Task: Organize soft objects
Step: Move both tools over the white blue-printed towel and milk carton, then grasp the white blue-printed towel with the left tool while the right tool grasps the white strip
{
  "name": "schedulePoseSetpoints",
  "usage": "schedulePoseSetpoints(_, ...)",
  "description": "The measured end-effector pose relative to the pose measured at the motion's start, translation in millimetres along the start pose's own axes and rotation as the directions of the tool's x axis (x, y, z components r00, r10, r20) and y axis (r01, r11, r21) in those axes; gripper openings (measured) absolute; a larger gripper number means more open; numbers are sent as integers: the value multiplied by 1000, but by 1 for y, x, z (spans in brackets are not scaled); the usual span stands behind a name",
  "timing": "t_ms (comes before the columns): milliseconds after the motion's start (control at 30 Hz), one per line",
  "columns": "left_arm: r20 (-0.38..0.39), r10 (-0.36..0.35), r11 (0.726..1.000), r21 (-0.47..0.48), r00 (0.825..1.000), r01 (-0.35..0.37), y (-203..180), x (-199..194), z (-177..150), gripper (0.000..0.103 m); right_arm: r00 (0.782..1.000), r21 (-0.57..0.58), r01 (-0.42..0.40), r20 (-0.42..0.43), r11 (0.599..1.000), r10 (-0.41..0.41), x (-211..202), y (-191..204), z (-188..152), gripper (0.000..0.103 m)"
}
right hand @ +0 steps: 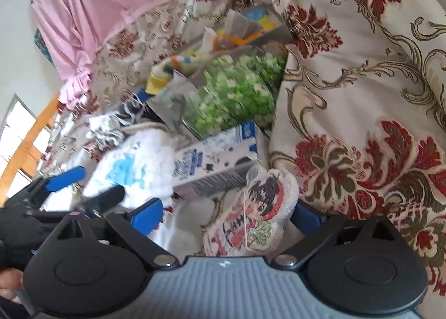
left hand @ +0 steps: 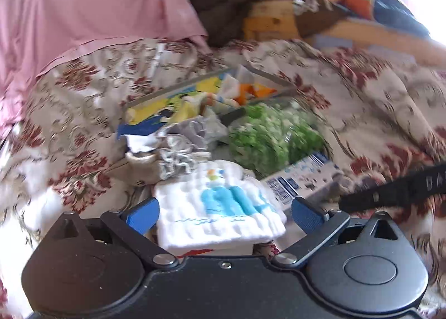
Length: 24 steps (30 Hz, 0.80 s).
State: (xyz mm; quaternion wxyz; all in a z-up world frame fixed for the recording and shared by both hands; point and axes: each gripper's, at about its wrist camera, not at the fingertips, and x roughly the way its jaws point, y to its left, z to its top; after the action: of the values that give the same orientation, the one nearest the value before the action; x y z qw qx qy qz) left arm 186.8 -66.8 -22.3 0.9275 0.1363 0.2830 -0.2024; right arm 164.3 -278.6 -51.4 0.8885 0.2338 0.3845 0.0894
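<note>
The white cloth (left hand: 220, 207) lay on the bed just in front of the milk carton (left hand: 301, 179), squarely between the wide-open left gripper (left hand: 223, 214), while the right gripper (right hand: 228, 213), also wide, straddled a cartoon-print pad (right hand: 251, 213) beside that carton.

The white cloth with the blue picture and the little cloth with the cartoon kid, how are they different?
The white cloth has a blue picture; the cartoon cloth shows a dark-haired figure in red and green. The white cloth looks squarish, while the cartoon cloth has a wavy edge. The white cloth sits between the left gripper's open fingers, the cartoon cloth between the right gripper's. Both look soft and padded, and both lie on the flowered bedspread.
</note>
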Motion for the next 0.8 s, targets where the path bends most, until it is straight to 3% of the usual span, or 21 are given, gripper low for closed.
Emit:
schedulePoseSetpoints(200,-41,-16,998,63,999,19,-7,9,-1,94,997,2,-80,22,997,80,-4,3,2,91)
schedulePoseSetpoints(333,-64,10,997,78,998,-5,-5,12,-3,85,997,-43,-79,5,996,79,-1,11,-1,84)
schedulePoseSetpoints(600,-86,17,1000,0,996,-17,12,11,3,74,996,-117,-85,-11,990,84,1,24,-8,60)
schedulePoseSetpoints(800,-94,62,995,-70,994,-69,23,10,4,74,996,-154,-86,-32,984,82,3,29,-11,45)
